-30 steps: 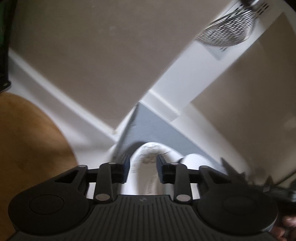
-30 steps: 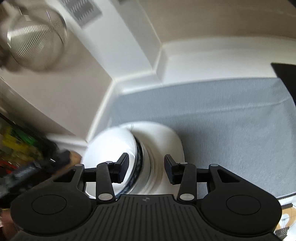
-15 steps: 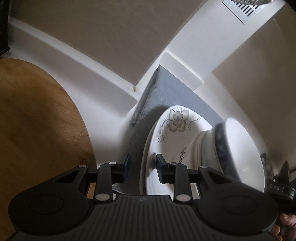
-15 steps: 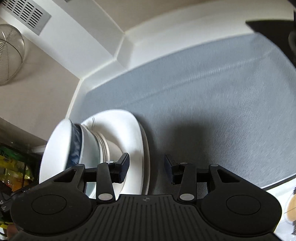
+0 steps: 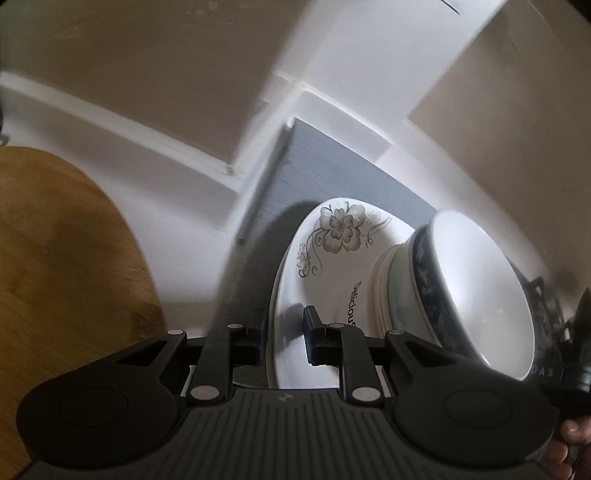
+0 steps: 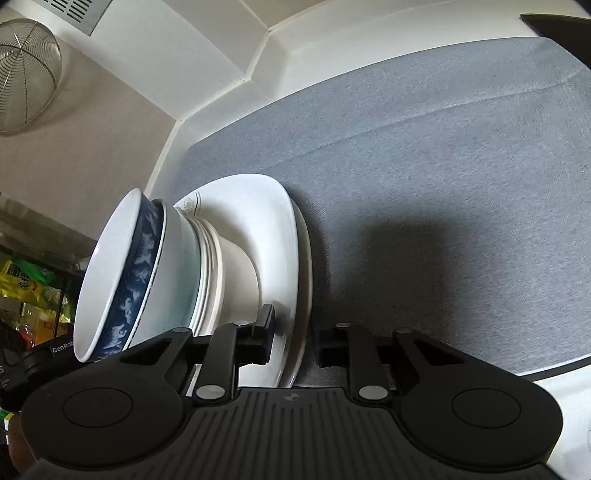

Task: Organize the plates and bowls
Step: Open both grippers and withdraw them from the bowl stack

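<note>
Stack: two white plates (image 6: 291,236), top one a floral plate (image 5: 332,236) with grey flower print and "Delicious" lettering, carrying nested bowls. Topmost is a blue-patterned bowl (image 6: 136,273), white inside; under it a pale bowl (image 6: 181,266), then a ribbed white one at the bottom. The stack sits on a grey mat (image 6: 443,166), near the mat's corner by the white ledge (image 6: 258,66).

Left gripper (image 5: 284,338): plate rims sit between the jaws at the stack's near edge, one finger under the rim side, one over the plate face at 12 o'clock of the camera body. Jaws closing; can't tell whether the pads press the rim yet.

Right gripper (image 6: 293,341): same on the opposite edge, rims between the jaws, left finger on the plate face, right finger against the mat side. Jaws closing; contact not clear.

Left view: wooden board (image 5: 55,258) at 9 o'clock, fingertips of a hand (image 5: 569,443) at 4 o'clock.

Right view: wire mesh strainer (image 6: 26,77) at 10 o'clock on the beige wall, vent grille (image 6: 74,9) at 11 o'clock, colourful packets (image 6: 26,288) at 8 o'clock.
</note>
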`<state>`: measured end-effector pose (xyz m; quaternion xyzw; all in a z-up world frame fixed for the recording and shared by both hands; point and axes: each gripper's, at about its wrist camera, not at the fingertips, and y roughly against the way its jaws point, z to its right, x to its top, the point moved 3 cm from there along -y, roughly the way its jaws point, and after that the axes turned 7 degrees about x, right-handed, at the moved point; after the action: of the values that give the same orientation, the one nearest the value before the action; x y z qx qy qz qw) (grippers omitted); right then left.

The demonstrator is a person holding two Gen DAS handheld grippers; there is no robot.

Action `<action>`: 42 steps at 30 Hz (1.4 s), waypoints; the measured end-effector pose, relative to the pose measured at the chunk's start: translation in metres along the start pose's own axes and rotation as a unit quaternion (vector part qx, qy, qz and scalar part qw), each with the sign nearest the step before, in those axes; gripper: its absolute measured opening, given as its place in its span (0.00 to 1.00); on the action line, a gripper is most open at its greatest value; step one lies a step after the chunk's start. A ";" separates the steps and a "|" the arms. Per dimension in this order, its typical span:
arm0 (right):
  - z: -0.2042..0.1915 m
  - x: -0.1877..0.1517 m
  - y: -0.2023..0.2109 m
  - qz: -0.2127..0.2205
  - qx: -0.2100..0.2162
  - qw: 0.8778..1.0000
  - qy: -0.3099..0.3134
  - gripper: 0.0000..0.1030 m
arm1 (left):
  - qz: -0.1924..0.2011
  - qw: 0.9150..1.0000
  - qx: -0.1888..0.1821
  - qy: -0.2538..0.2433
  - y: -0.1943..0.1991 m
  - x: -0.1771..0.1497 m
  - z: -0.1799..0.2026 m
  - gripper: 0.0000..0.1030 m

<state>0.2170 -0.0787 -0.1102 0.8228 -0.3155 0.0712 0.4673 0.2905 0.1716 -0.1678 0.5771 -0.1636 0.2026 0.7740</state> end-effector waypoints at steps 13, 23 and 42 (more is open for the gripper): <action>0.072 0.030 0.061 0.046 -0.041 0.998 -0.031 0.19 | -0.010 0.999 -0.021 -0.041 -0.037 -0.024 0.123 0.22; 0.111 0.050 0.101 0.055 -0.049 0.997 -0.014 0.22 | 0.022 0.997 0.024 -0.069 -0.032 -0.040 0.169 0.37; 0.092 -0.031 0.193 0.135 -0.118 0.974 0.136 1.00 | 0.115 0.979 0.088 -0.142 0.087 -0.097 0.190 1.00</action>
<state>0.0628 -0.2103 -0.0339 0.6944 -0.3632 0.2067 0.5858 0.1594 -0.0012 -0.0897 0.6431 -0.3184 0.2199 0.6609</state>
